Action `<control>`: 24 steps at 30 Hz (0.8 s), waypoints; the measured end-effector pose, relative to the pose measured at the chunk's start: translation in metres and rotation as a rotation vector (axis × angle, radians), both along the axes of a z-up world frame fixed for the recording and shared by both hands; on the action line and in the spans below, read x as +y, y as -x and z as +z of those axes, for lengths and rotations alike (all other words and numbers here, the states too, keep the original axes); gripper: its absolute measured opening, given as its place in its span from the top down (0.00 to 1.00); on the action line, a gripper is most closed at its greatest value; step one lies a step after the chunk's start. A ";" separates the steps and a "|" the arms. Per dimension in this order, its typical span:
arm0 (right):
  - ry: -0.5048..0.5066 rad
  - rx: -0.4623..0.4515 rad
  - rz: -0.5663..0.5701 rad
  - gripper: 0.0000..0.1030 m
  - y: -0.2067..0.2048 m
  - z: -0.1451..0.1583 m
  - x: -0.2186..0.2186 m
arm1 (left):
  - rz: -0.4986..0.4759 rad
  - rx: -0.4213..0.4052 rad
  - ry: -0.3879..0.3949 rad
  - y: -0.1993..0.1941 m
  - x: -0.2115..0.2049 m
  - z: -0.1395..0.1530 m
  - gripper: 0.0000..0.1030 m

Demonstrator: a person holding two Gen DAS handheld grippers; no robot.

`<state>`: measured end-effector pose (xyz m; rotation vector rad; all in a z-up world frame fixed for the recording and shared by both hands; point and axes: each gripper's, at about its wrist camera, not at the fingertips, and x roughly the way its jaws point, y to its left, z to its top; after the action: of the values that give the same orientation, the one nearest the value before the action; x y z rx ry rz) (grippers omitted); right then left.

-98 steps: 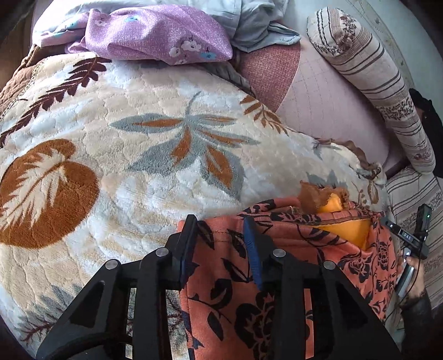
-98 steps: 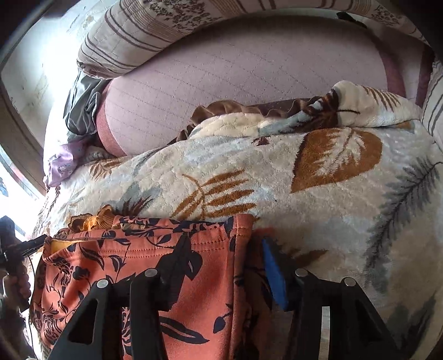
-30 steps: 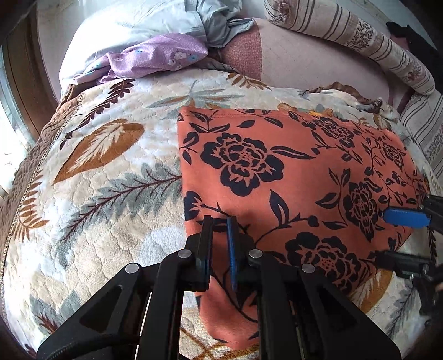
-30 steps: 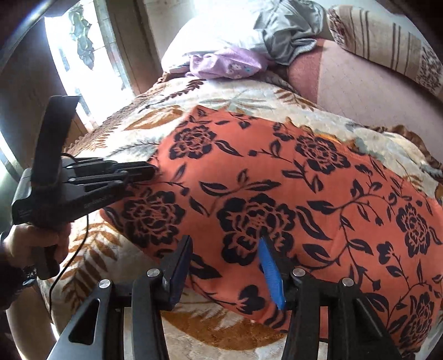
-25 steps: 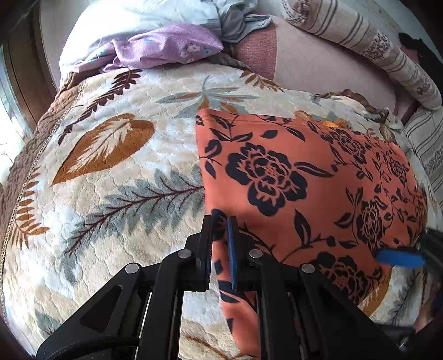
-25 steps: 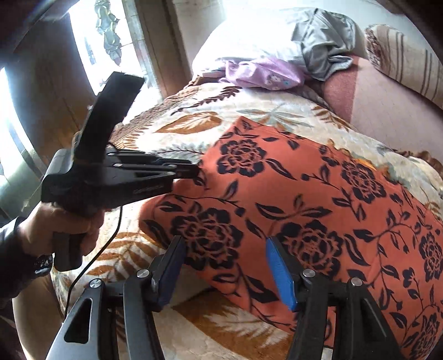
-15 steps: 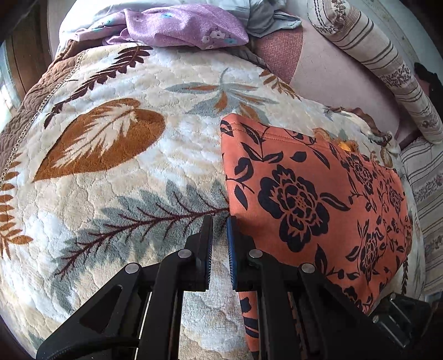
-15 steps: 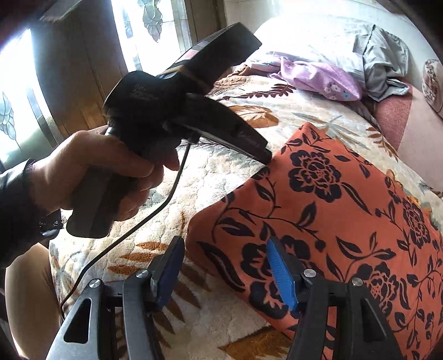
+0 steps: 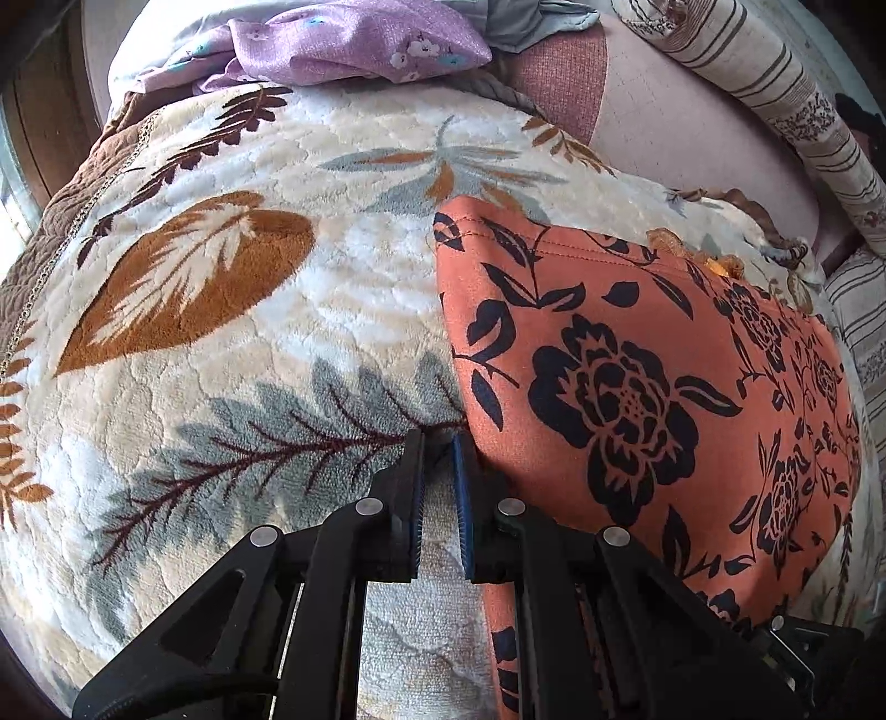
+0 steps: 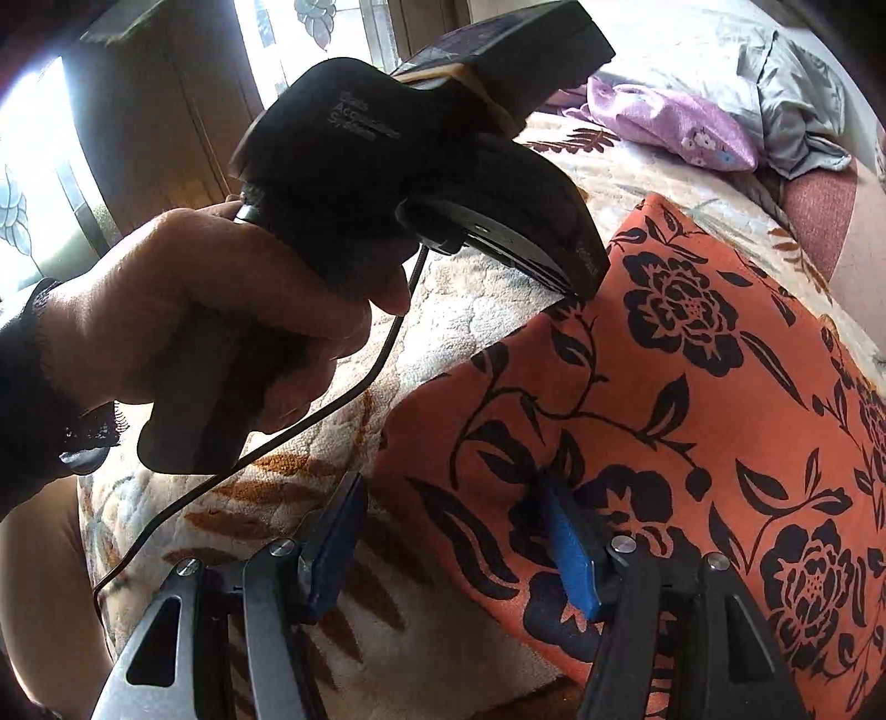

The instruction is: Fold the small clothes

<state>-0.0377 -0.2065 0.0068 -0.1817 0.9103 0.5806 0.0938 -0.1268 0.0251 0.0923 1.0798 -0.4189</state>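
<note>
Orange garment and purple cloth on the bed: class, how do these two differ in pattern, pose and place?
1. The orange garment carries large black flowers; the purple cloth has small pale ones.
2. The orange garment lies spread fairly flat; the purple cloth is bunched up.
3. The orange garment lies on the leaf-patterned blanket close to the grippers; the purple cloth sits at the blanket's far edge.
Both are flowered fabrics on the bed.

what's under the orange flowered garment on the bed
The orange flowered garment lies on a cream leaf-patterned blanket, which shows all around it. A bit of yellow fabric peeks out at its far edge. Whatever else is underneath is covered.
</note>
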 end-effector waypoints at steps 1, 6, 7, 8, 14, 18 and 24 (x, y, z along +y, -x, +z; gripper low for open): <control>-0.015 0.011 -0.010 0.41 0.000 0.003 -0.002 | -0.001 0.010 0.011 -0.001 0.001 0.003 0.93; -0.060 -0.035 -0.023 0.41 0.008 0.027 -0.011 | 0.035 0.048 0.081 -0.015 0.008 0.013 0.93; -0.047 -0.043 -0.022 0.41 0.009 0.028 -0.010 | 0.041 0.058 0.091 -0.019 0.007 0.014 0.93; -0.034 -0.045 -0.019 0.41 0.008 0.028 -0.009 | 0.045 0.067 0.103 -0.022 0.006 0.014 0.93; -0.010 -0.047 -0.016 0.41 0.005 0.020 -0.003 | 0.068 0.081 0.148 -0.030 0.004 0.014 0.93; 0.005 -0.051 -0.020 0.41 0.006 0.016 -0.002 | 0.086 0.071 0.233 -0.033 0.014 0.023 0.93; -0.003 -0.074 -0.016 0.41 0.012 0.022 -0.002 | 0.081 0.075 0.413 -0.039 0.020 0.045 0.71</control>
<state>-0.0496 -0.2083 0.0288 -0.1921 0.8387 0.5574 0.1329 -0.1065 0.0701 -0.3336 1.0467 -0.5673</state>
